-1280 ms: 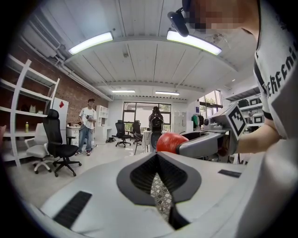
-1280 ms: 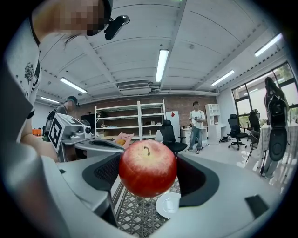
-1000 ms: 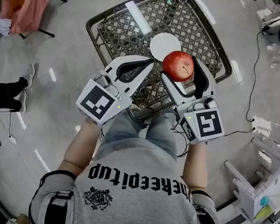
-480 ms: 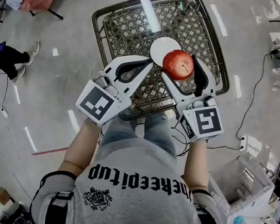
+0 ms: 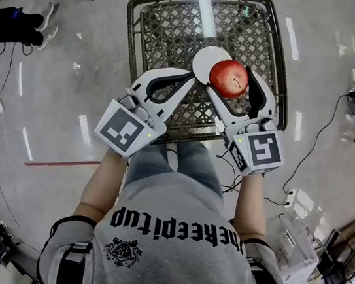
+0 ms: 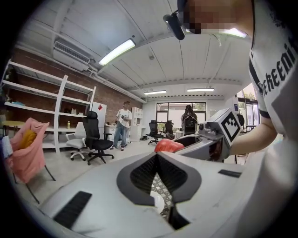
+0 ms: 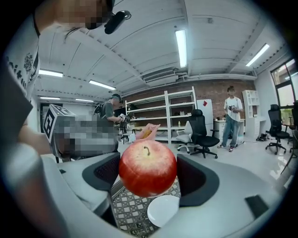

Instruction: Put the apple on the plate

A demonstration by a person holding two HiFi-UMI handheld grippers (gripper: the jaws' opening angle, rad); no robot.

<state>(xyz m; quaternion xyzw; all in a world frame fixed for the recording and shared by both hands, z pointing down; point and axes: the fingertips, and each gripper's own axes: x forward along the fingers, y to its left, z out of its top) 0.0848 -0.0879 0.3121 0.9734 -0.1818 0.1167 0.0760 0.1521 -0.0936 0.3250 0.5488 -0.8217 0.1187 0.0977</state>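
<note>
Right gripper [image 5: 229, 81] pinches the apple [image 5: 229, 77] between its two dark ribbed pads, one on each flank of the fruit. Left gripper [image 5: 189, 79] has its jaws pressed together with nothing between them, their tips touching just left of the apple.

From the head view the apple hangs over the near right edge of the plate [image 5: 205, 59], covering part of it. The right gripper view shows what that one cannot: the apple [image 7: 148, 168] is lifted clear of the plate [image 7: 164, 210], which lies lower down on the table, with open lattice between them. The left gripper view catches only a red sliver of the apple [image 6: 168, 145] past its own closed tips [image 6: 157, 158], and a small white patch of plate [image 6: 156, 200] through the diamond-shaped gap behind them.

The apple is glossy red with a paler yellowish crown and a short brown stem pointing up. The plate is plain, white and round. The table [image 5: 131, 38] is square with rounded corners, a dark metal rim around a criss-cross lattice top that reflects a ceiling light.

Its near edge is hidden behind both grippers
</note>
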